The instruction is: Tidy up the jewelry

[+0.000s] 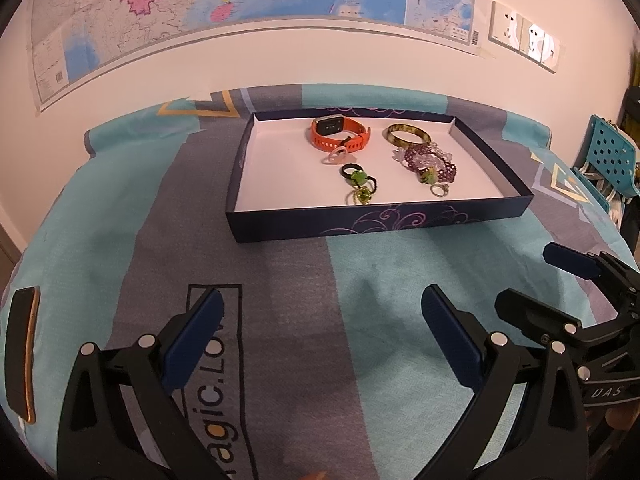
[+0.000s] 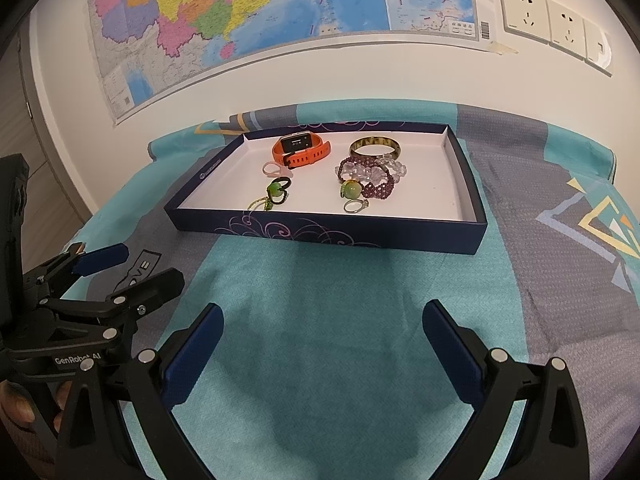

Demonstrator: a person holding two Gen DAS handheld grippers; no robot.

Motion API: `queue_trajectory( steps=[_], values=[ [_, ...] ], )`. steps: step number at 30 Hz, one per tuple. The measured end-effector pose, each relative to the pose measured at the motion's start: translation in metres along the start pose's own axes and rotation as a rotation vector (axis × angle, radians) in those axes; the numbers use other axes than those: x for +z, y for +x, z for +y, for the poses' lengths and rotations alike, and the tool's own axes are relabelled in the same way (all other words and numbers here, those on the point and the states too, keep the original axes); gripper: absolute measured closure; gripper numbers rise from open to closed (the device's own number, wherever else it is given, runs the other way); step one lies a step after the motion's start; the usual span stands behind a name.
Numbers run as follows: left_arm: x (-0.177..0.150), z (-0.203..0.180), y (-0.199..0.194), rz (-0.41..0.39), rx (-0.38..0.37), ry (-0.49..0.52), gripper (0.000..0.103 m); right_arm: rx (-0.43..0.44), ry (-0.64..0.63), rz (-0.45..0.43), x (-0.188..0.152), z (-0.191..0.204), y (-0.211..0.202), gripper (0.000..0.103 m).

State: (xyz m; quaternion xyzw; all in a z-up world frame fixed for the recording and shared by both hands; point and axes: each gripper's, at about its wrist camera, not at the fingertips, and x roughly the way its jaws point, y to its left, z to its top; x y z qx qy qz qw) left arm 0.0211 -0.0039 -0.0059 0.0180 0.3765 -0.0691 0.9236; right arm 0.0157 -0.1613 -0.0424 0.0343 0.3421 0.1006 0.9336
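Jewelry sits gathered in the dark blue tray (image 2: pixel 332 236), and neither tool has reached it. The right tool (image 2: pixel 320 344) hangs spread wide with nothing between its fingers, above the teal and grey cloth (image 2: pixel 320 360) on the near side of the tray. The left tool (image 1: pixel 324 336) is likewise wide open and empty, beside the right one and also short of the tray's near wall.

Inside the tray, the orange watch (image 2: pixel 301 150) lies by the far wall, with the mottled bangle (image 2: pixel 374 146) to its right. Nearer the front wall are a pale pink ring (image 2: pixel 274 169), a black loop with a green bead (image 2: pixel 278 190), the dark red beaded bracelet (image 2: pixel 370 182) tangled with clear beads, and a silver ring (image 2: pixel 354 206) closest to the front wall.

The pieces look to be already collected, so the step in hand is probably sorting or spacing them. The silver ring seems the easiest start: it lies nearest the front wall and nearly free. I would lower the right tool over the wall, narrow the fingers before contact and pinch across the band. The beaded cluster probably drags its neighbours, so it is better lifted slowly, with the left tool steadying the tray.
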Motion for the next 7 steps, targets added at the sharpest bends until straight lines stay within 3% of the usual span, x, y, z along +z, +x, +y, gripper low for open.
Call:
queue_trajectory(
  steps=[4, 7],
  values=[
    [0.000, 0.006, 0.007, 0.044, -0.015, -0.019, 0.005, -0.044, -0.049, 0.020, 0.001, -0.009, -0.003, 0.007],
    [0.000, 0.020, 0.012, 0.061, -0.011, -0.048, 0.005, -0.120, -0.055, 0.064, 0.003, -0.043, -0.004, 0.007]
  ],
)
